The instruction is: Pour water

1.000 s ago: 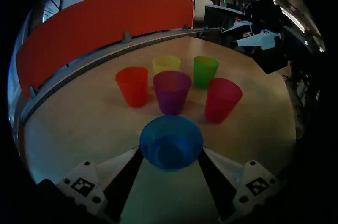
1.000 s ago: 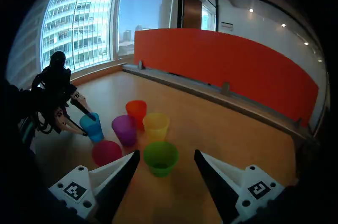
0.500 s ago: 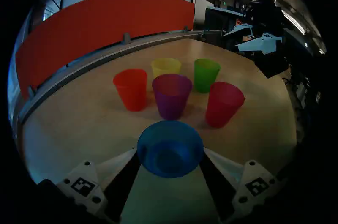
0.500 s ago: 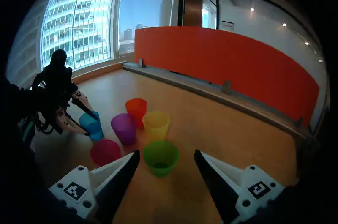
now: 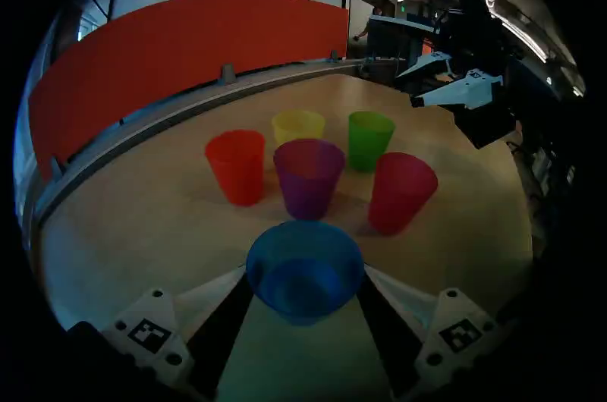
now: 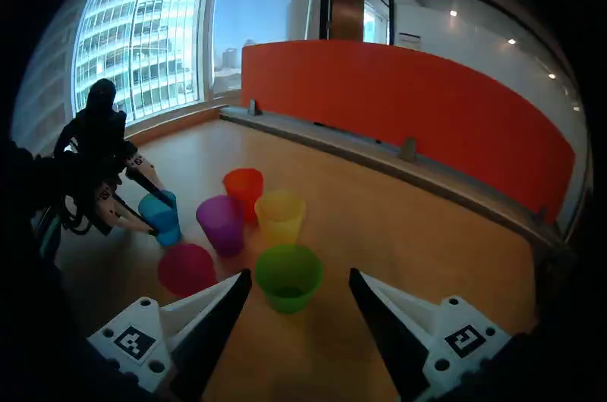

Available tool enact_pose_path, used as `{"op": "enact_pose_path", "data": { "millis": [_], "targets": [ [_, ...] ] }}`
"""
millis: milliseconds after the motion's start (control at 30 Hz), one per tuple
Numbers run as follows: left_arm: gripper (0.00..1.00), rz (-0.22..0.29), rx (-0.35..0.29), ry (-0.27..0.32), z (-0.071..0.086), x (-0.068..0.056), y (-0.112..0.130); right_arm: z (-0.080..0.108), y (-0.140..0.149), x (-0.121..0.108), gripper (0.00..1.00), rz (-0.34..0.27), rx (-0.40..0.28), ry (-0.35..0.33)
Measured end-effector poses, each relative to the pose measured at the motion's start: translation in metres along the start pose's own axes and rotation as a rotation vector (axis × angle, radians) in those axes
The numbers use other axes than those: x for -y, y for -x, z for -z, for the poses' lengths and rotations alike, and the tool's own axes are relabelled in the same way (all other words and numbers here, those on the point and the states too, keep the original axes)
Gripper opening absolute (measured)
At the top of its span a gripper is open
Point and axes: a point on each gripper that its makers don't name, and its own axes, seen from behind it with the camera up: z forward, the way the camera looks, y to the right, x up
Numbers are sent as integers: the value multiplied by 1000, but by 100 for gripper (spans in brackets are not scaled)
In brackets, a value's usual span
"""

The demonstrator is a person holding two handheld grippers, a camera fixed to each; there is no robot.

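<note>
Left gripper: closed on a translucent blue plastic cup, one finger pressed against each side of the wall just below the rim. The cup's mouth faces the camera. Its inside darkens toward the bottom; I cannot tell whether that is water.

In the right gripper view, the same blue cup sits in the left gripper at the left edge of the group and leans slightly. I cannot tell whether its base touches the pale wooden bench.

Five other plastic cups stand upright in a loose cluster on the bench:
- orange cup
- purple cup, directly ahead of the blue cup and nearest to it
- yellow cup
- green cup
- red cup

Right gripper: jaws spread wide, nothing between the fingers. It hangs above the bench with the green cup just ahead of its fingertips. From the left gripper view it shows at the far right, raised, well apart from the blue cup.

Progress, by judgement: early.
- Done: the source cup is grasped.
- Not yet done: no tip toward any cup, no stream, and no water that I can make out in the five standing cups.
- Left to do: carry the blue cup over a receiving cup, tilt it, pour, and set it back down.

Nothing here settles which cup is to receive the water.
</note>
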Motion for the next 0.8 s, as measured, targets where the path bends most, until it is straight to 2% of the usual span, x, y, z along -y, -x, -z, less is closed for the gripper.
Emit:
{"op": "enact_pose_path", "data": {
  "millis": [267,500,800],
  "targets": [
    [86,0,-71,-19,11,6,-24,-11,13,2,100,5,20,-4],
    [86,29,-129,-31,23,11,-43,-22,26,4,100,10,42,-5],
    [86,35,-178,-59,38,19,-58,-38,45,8,100,10,74,-12]
  ]
}}
